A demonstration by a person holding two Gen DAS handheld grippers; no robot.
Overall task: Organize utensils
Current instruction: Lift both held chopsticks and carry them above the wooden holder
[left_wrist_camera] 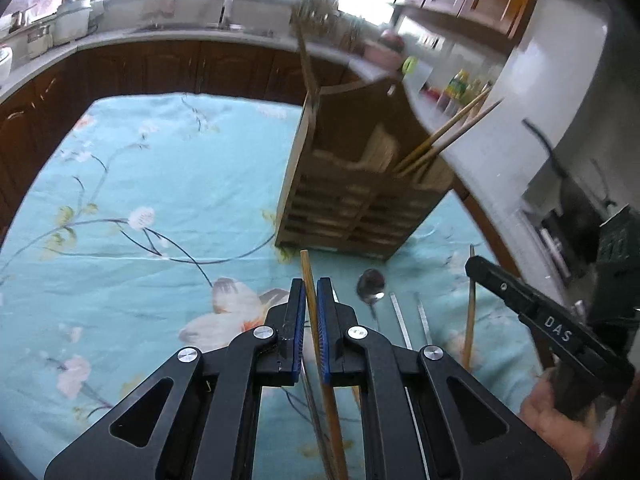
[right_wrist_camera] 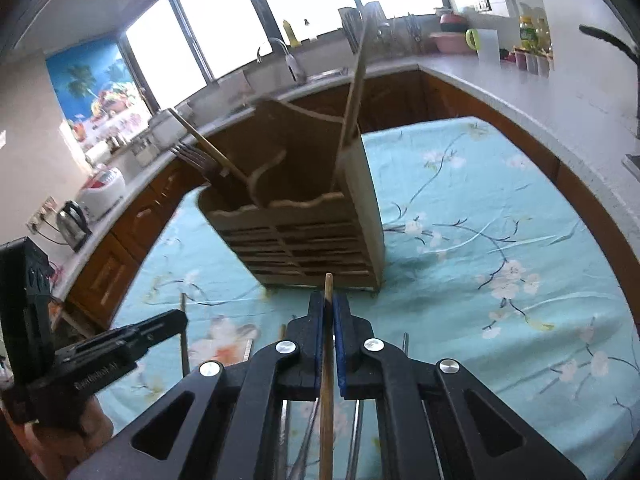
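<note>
While each hand-held gripper clamps a single wooden chopstick, the sticks lie lengthways along the fingers, which I judge suits feeding them end-first into the holder. Nearest in the left wrist view, the left hand-held gripper (left_wrist_camera: 311,294) is closed down to a narrow slot on a chopstick (left_wrist_camera: 308,276) whose blunt end pokes just past the blue pads, the rest trailing back under the tool. In the right wrist view the right hand-held gripper (right_wrist_camera: 329,306) is likewise nearly shut on its own chopstick (right_wrist_camera: 328,286), held almost straight along the fingers. Both tools point forward and slightly down over the table (left_wrist_camera: 160,184), side by side, the right one showing at the right edge of the left view with the person's hand (left_wrist_camera: 560,412) beneath it. Just beyond the left fingers, loose utensils lie on the floral cloth: a metal spoon (left_wrist_camera: 371,284), two thin metal chopsticks (left_wrist_camera: 400,320) and another wooden chopstick (left_wrist_camera: 470,320), all near the table's near edge and probably waiting their turn. Farther off, toward the middle of the table, the wooden utensil holder (right_wrist_camera: 300,240) stands upright, its slatted front facing the tools. Its compartments already hold forks (right_wrist_camera: 194,158) with a wooden stick on one side and a long wooden handle (right_wrist_camera: 354,92) on the other, so sorting looks partly done.
</note>
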